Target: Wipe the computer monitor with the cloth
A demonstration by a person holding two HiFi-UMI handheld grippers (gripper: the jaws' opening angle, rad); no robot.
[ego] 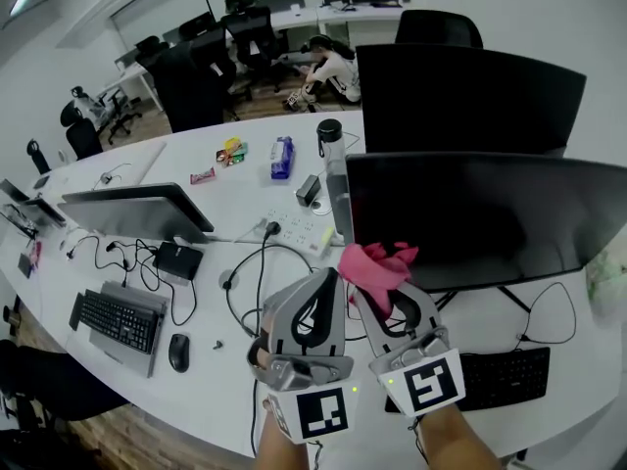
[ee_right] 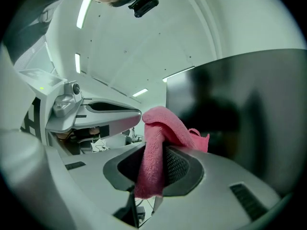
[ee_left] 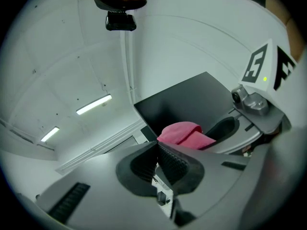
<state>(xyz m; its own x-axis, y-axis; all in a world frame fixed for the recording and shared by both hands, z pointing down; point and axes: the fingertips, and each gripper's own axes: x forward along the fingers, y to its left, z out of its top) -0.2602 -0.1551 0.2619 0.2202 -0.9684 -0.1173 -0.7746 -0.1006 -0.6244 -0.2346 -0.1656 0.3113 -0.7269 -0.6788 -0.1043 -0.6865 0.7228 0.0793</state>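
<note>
A pink cloth (ego: 377,270) is clamped in my right gripper (ego: 384,292), bunched above the jaws and close to the lower left corner of the black monitor (ego: 490,218). In the right gripper view the cloth (ee_right: 156,152) hangs between the pads, with the dark monitor screen (ee_right: 240,109) to the right. My left gripper (ego: 318,297) is shut with nothing in it, right beside the right one. The left gripper view shows its pads pressed together (ee_left: 157,152), the cloth (ee_left: 184,134) beyond them and the monitor (ee_left: 182,102) behind.
A second black monitor (ego: 460,91) stands behind the first. A black keyboard (ego: 490,375) lies under the screen. On the left of the white desk (ego: 245,189) are a silver monitor (ego: 137,211), a keyboard (ego: 118,321), a mouse (ego: 178,352), cables and a headset (ego: 240,282). A bottle (ego: 333,145) stands near the screen's corner.
</note>
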